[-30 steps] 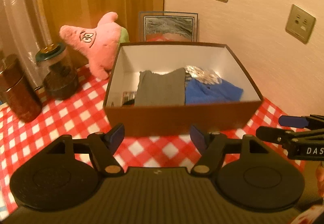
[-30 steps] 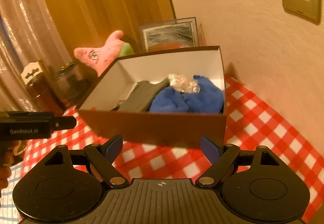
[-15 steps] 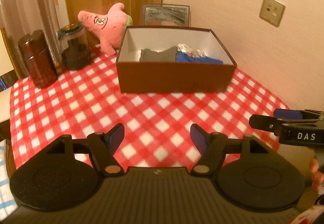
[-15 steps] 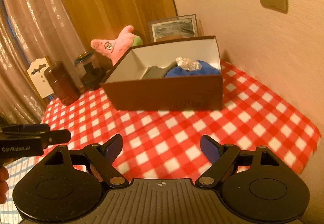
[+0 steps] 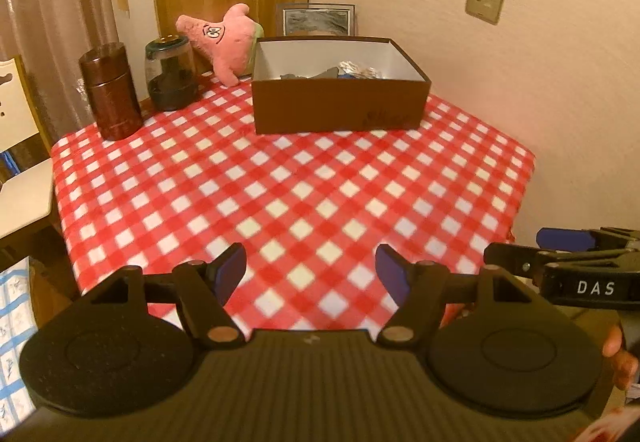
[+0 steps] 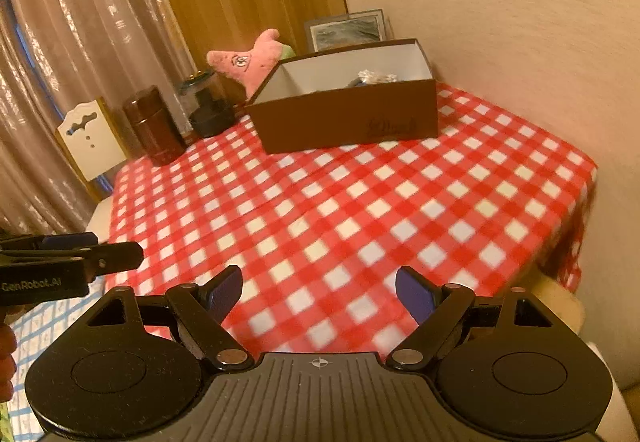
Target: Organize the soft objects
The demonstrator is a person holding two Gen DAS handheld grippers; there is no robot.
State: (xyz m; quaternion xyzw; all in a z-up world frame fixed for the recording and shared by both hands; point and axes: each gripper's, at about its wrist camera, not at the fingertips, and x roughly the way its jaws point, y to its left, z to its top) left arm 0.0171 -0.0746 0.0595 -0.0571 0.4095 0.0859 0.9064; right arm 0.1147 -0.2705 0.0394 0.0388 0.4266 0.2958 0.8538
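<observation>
A brown box (image 5: 340, 110) (image 6: 352, 118) stands at the far side of the red checked table (image 5: 300, 182). Over its rim show a grey cloth (image 5: 316, 75) and a crinkled silvery item (image 5: 358, 69) (image 6: 376, 76). A pink star plush (image 5: 224, 38) (image 6: 248, 62) leans behind the box on its left. My left gripper (image 5: 311, 270) is open and empty over the table's near edge. My right gripper (image 6: 319, 292) is open and empty at the near edge; it also shows at the right of the left wrist view (image 5: 560, 262).
A dark brown canister (image 5: 110, 92) and a glass jar (image 5: 170, 74) stand at the table's far left. A framed picture (image 5: 316, 20) leans on the wall behind the box. A white chair (image 6: 90, 140) is beside the table on the left.
Both grippers have pulled back from right in front of the box to the table's near edge. Both stayed open and empty. The box contents have not moved.
</observation>
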